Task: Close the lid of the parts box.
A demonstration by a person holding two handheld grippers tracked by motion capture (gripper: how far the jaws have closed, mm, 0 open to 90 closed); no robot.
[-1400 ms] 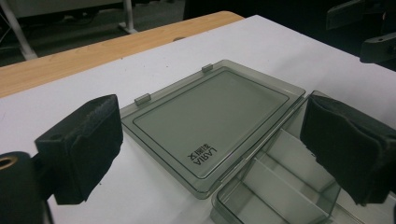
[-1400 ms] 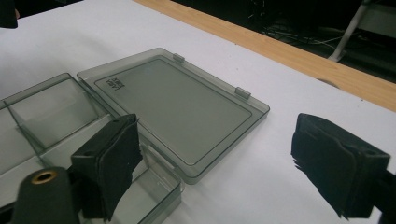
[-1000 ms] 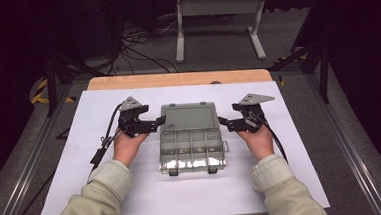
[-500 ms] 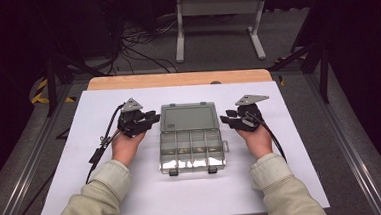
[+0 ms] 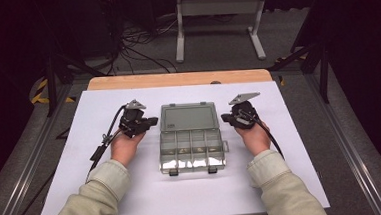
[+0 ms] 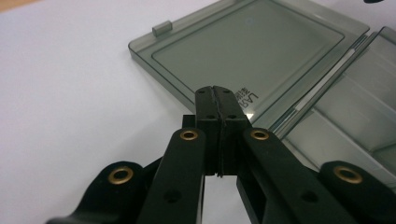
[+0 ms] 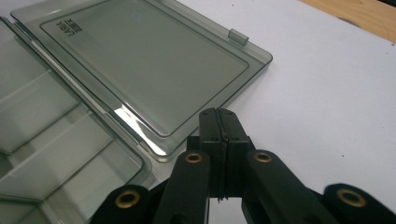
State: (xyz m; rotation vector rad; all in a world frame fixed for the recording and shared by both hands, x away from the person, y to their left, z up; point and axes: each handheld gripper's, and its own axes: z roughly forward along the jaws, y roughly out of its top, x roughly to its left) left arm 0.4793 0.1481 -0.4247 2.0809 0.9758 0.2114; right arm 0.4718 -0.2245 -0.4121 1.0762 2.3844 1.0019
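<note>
Both sets of jaws have just been closing since the earlier frames, where they stood spread at either side of the box, and now each pair is pressed flat together with nothing between the pads. Hands themselves have barely shifted.

So the thing in the middle is a smoky clear plastic compartment box (image 5: 190,142), lying open on the white sheet (image 5: 83,194) that covers the table. Its lid (image 5: 187,117) is flipped back flat on the far side, and the tray part with its row of dividers sits on the near side. Two small latches stick out at the near edge.

Writing: there's a small printed mark in a corner of the lid (image 6: 252,51). In the left gripper view it starts "LAR" and the rest is hidden behind the jaw tips, with tinier characters next to it that I can't make out. In the right gripper view the same mark (image 7: 68,25) is at the lid's far left corner, too small to read.

Position-wise, the left gripper (image 5: 151,122) sits just beside the lid's left edge, tips pointing right at it, not touching as far as I can tell. The right gripper (image 5: 225,118) mirrors that just off the lid's right edge, tips pointing left. Box lies between the two.
</note>
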